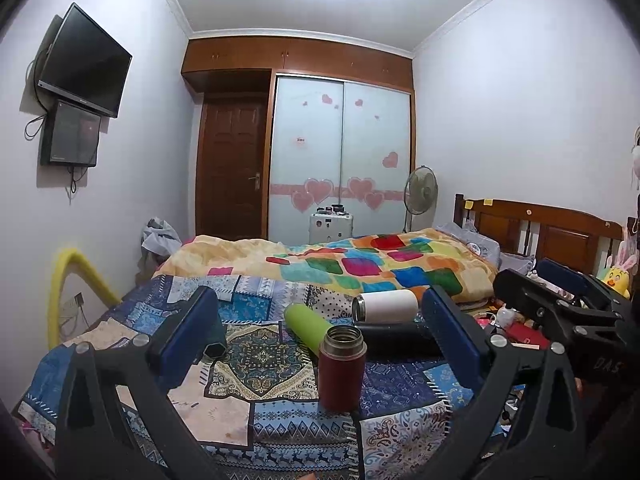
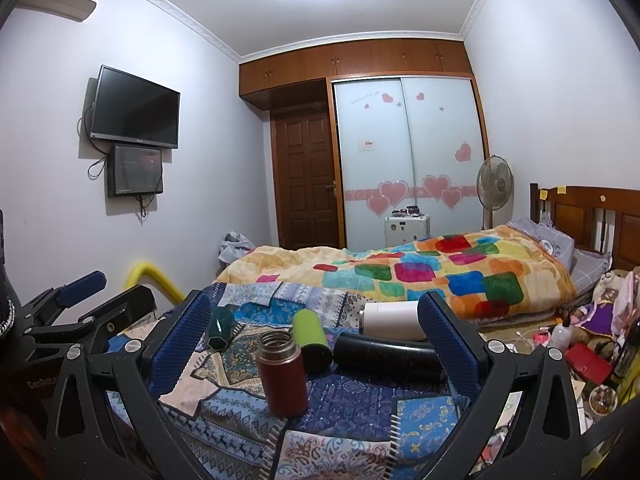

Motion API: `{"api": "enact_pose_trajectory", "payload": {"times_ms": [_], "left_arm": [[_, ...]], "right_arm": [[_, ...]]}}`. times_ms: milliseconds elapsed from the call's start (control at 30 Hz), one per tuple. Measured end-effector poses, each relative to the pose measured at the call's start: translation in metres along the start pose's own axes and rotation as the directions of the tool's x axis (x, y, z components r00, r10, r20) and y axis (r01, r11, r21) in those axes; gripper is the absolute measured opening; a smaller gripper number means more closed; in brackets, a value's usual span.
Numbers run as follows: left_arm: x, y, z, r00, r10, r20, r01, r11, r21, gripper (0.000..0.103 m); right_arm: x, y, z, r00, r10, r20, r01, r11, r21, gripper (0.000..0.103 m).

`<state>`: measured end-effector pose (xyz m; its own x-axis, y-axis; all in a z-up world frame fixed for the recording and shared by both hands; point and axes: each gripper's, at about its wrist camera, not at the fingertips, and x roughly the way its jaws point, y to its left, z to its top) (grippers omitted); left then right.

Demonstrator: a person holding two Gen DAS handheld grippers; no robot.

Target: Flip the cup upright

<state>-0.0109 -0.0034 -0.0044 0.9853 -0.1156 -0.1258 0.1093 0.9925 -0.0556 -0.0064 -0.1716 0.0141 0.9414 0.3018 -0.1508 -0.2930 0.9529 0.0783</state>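
Note:
A dark red flask cup (image 1: 342, 370) stands upright, mouth open, on the patterned bedspread (image 1: 264, 360); it also shows in the right wrist view (image 2: 282, 374). Behind it lie a green cup (image 1: 306, 326) (image 2: 312, 338), a white cup (image 1: 386, 306) (image 2: 394, 320), a black cup (image 1: 394, 340) (image 2: 388, 356) and a dark teal cup (image 1: 214, 344) (image 2: 219, 328), all on their sides. My left gripper (image 1: 320, 336) is open and empty around the red cup's sides without touching. My right gripper (image 2: 316, 340) is open and empty. Each gripper shows at the other view's edge.
A colourful quilt (image 1: 360, 264) is heaped on the bed behind the cups. A wooden headboard (image 1: 540, 232) is at right, with clutter (image 2: 588, 360) on the floor side. A yellow foam tube (image 1: 76, 276) curves at left. A fan (image 1: 420, 192) stands by the wardrobe.

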Motion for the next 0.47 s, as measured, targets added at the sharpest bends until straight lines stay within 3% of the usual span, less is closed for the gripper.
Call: {"api": "enact_pose_trajectory", "payload": {"times_ms": [467], "left_arm": [[0.0056, -0.0029, -0.0012, 1.0, -0.011, -0.019, 0.011, 1.0, 0.001, 0.103]], "right_arm": [[0.0009, -0.001, -0.0005, 1.0, -0.001, -0.001, 0.001, 1.0, -0.001, 0.103]]}}
